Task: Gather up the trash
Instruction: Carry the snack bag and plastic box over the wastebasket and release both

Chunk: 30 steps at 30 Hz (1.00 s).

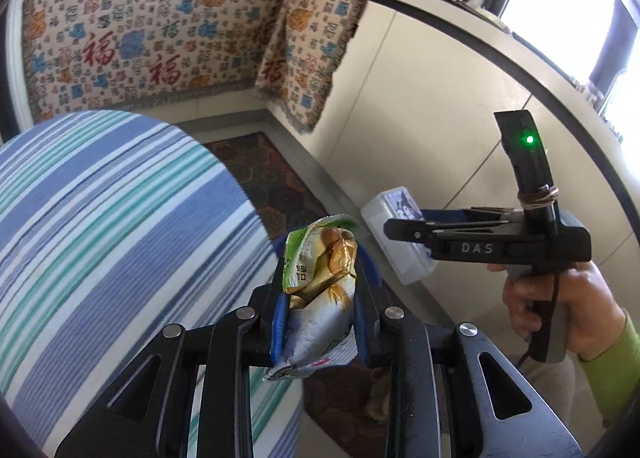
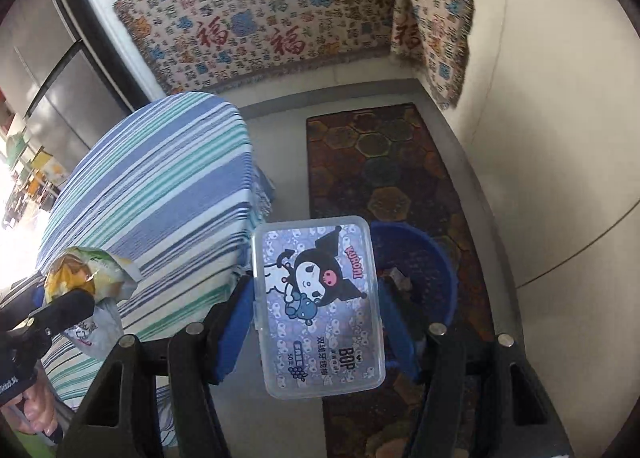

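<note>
My left gripper (image 1: 320, 322) is shut on a crumpled green, gold and silver snack wrapper (image 1: 320, 290), held beside the edge of the striped table; the wrapper also shows in the right wrist view (image 2: 94, 274). My right gripper (image 2: 316, 306) is shut on a clear plastic floss-pick box (image 2: 318, 306) with a cartoon label, held in the air above the floor. The box also shows in the left wrist view (image 1: 394, 234), with the right gripper (image 1: 404, 232) around it. A blue bin (image 2: 416, 258) stands on the floor just behind the box, partly hidden by it.
A round table under a blue and green striped cloth (image 1: 100, 225) fills the left. A dark patterned rug (image 2: 384, 161) lies on the floor. A patterned cloth (image 1: 152, 29) hangs over the cabinets at the back. A beige cabinet wall (image 1: 420, 105) runs along the right.
</note>
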Each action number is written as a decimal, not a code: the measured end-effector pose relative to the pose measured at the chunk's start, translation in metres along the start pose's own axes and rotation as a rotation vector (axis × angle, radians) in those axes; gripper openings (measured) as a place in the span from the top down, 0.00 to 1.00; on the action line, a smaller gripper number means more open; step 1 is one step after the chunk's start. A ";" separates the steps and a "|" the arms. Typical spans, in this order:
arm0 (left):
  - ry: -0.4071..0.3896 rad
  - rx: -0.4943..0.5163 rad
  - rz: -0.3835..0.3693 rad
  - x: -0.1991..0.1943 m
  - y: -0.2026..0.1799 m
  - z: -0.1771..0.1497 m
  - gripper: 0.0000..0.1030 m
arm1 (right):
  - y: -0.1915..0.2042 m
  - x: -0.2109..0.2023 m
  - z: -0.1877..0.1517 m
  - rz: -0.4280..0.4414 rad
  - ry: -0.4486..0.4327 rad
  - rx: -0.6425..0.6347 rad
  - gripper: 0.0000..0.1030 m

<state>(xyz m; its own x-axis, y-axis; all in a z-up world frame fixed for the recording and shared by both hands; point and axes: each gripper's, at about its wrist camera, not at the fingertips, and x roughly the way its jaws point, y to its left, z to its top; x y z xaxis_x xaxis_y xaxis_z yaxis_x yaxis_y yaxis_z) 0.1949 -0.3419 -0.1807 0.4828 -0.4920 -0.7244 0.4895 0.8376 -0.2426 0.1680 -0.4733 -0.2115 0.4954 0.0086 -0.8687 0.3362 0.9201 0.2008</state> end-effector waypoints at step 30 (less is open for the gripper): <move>0.002 0.084 0.072 0.112 -0.052 0.009 0.02 | -0.144 0.055 -0.028 -0.005 -0.037 0.402 0.14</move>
<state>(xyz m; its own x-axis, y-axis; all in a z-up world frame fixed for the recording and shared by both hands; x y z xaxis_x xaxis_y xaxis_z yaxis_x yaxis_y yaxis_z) 0.2304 -0.4427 -0.2436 0.5176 -0.4312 -0.7390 0.5129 0.8477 -0.1354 0.1241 -0.5944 -0.3015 0.5186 -0.0165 -0.8549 0.6215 0.6939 0.3636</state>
